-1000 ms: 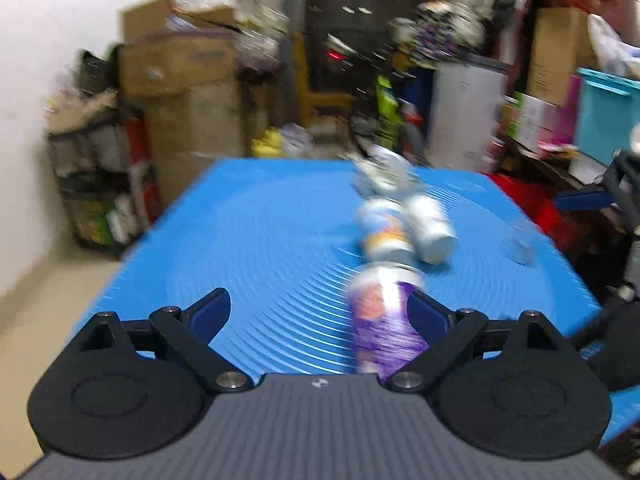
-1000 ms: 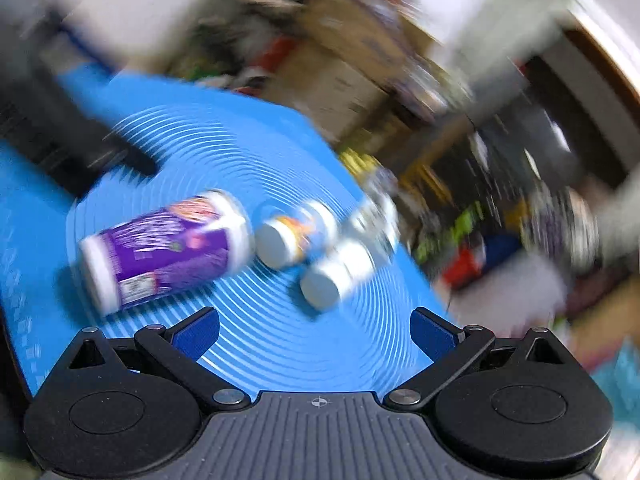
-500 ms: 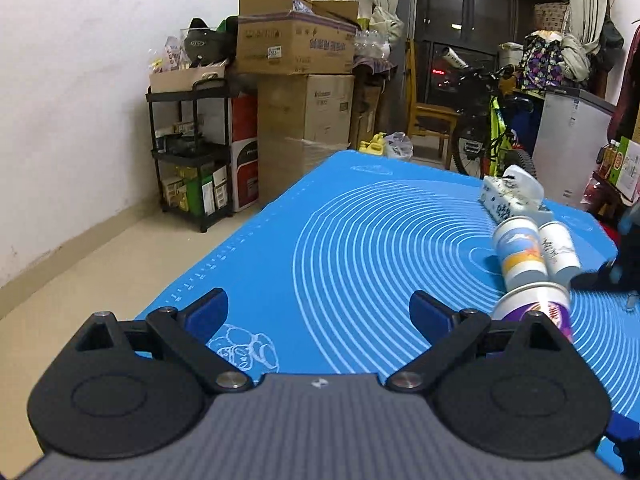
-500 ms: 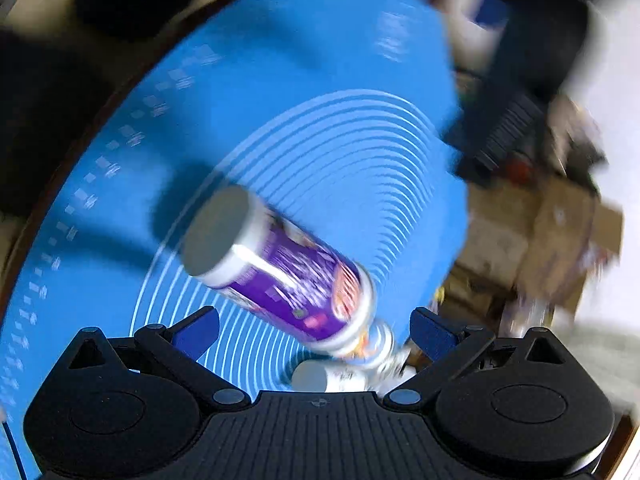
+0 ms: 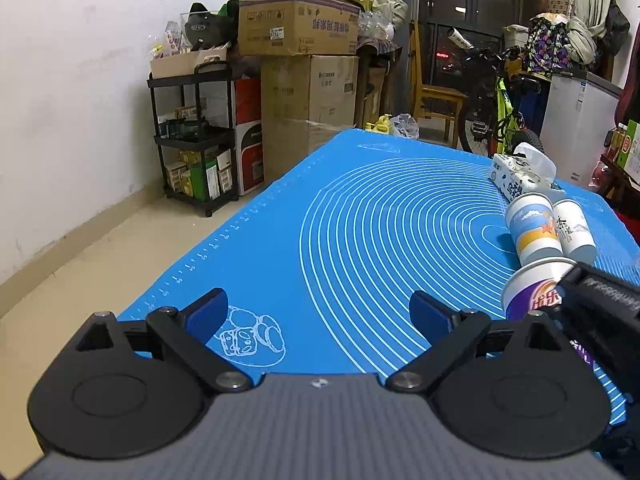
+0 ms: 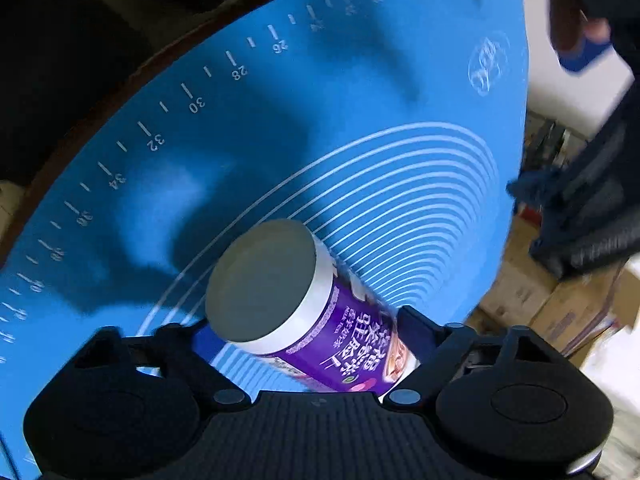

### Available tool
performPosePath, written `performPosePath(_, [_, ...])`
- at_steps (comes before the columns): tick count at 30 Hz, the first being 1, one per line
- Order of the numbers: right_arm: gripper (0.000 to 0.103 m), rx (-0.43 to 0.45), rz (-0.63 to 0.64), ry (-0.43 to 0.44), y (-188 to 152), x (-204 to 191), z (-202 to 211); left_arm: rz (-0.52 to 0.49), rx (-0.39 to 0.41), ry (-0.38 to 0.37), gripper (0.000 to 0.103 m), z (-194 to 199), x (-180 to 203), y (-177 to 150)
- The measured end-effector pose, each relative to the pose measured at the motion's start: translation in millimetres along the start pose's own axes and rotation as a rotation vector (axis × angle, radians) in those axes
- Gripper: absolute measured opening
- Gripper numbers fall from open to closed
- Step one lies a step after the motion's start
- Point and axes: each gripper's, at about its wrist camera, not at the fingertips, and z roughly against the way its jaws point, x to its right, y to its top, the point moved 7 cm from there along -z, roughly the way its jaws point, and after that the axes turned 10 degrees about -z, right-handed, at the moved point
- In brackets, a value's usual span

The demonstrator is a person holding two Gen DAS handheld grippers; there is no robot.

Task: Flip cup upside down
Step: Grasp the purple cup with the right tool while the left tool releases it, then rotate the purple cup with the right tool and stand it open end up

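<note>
Two right fingers (image 6: 414, 326) apparently pinch glossy purple cylindrical cup (image 6: 316, 328); left fingers (image 5: 208, 314) spread, empty.

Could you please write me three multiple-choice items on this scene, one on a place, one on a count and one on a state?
1. Where is the purple cup?
A. between the right tool's fingers
B. on the black shelf
C. inside a cardboard box

2. How many other cups lie on the blue mat beyond it?
A. none
B. two
C. five

3. What state is the left tool in?
A. shut on a cup
B. open with nothing between its fingers
C. shut on the tissue pack

Answers: 1 A, the right tool has its pads at the cup's sides; 2 B, the blue-and-orange cup and the white cup; 3 B, only mat shows between its fingers.
</note>
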Motion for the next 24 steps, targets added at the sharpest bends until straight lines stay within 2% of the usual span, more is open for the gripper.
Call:
performPosePath(4, [0.084, 0.006, 0.011, -0.018, -3.7, 0.1, 1.8, 0.003, 0.0, -0.001, 0.097, 0.3, 0.2, -0.1])
performPosePath(6, [0.08, 0.013, -0.025, -0.02, -3.4, 4.8, 4.9, 0.001, -0.001, -0.003, 0.097, 0.5, 0.2, -0.1])
performPosePath(9, [0.072, 0.028, -0.131, -0.02, -7.2, 22.6, 13.5, 0.0, -0.003, -0.006, 0.097, 0.7, 1.9, 0.8])
performPosePath(14, [0.07, 0.058, -0.35, -0.012, -25.7, 47.1, 27.0, -0.006, 0.002, -0.011, 0.097, 2.3, 4.8, 3.5])
performPosePath(20, [0.07, 0.143, -0.753, 0.046, -70.1, 74.7, 54.4, -0.02, 0.006, -0.02, 0.097, 4.6, 9.3, 6.2])
performPosePath(24, [0.07, 0.204, -1.15, 0.084, -117.4, 98.8, 64.3, -0.033, 0.012, -0.028, 0.097, 5.1, 13.9, 9.6])
